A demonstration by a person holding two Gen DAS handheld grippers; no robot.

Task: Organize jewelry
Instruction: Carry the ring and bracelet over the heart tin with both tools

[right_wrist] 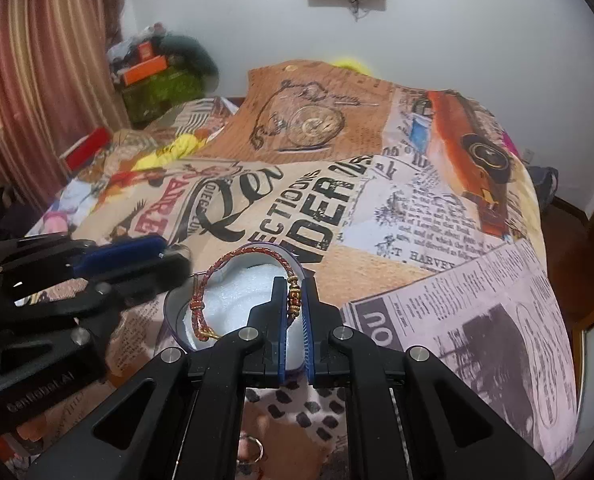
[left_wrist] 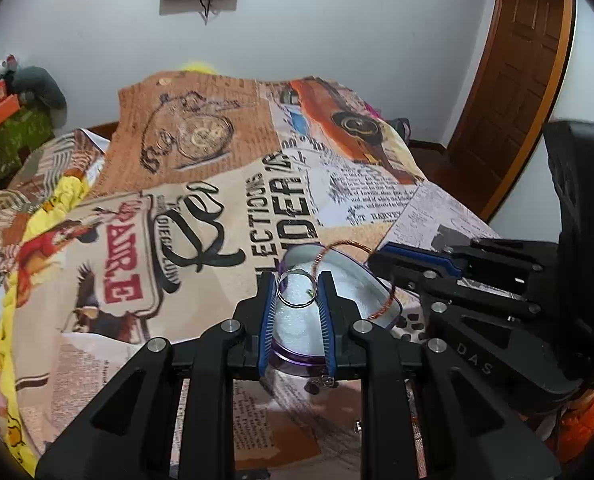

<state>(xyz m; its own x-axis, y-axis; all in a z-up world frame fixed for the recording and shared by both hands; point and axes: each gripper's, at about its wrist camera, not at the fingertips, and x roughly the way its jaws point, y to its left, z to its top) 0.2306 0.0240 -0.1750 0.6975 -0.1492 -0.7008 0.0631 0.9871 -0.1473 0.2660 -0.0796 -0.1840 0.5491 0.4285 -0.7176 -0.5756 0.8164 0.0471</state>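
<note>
A heart-shaped purple box with white foam lining lies open on the printed blanket. My left gripper is shut on a silver ring and holds it over the box. My right gripper is shut on the gold beads of a red braided bracelet, which loops over the same box. The right gripper shows in the left wrist view at the box's right; the bracelet hangs there. The left gripper shows in the right wrist view at the box's left.
The printed blanket covers a bed. More small jewelry lies on it below the grippers: a ring and a small metal piece. A brown door stands right, a curtain and cluttered shelf left.
</note>
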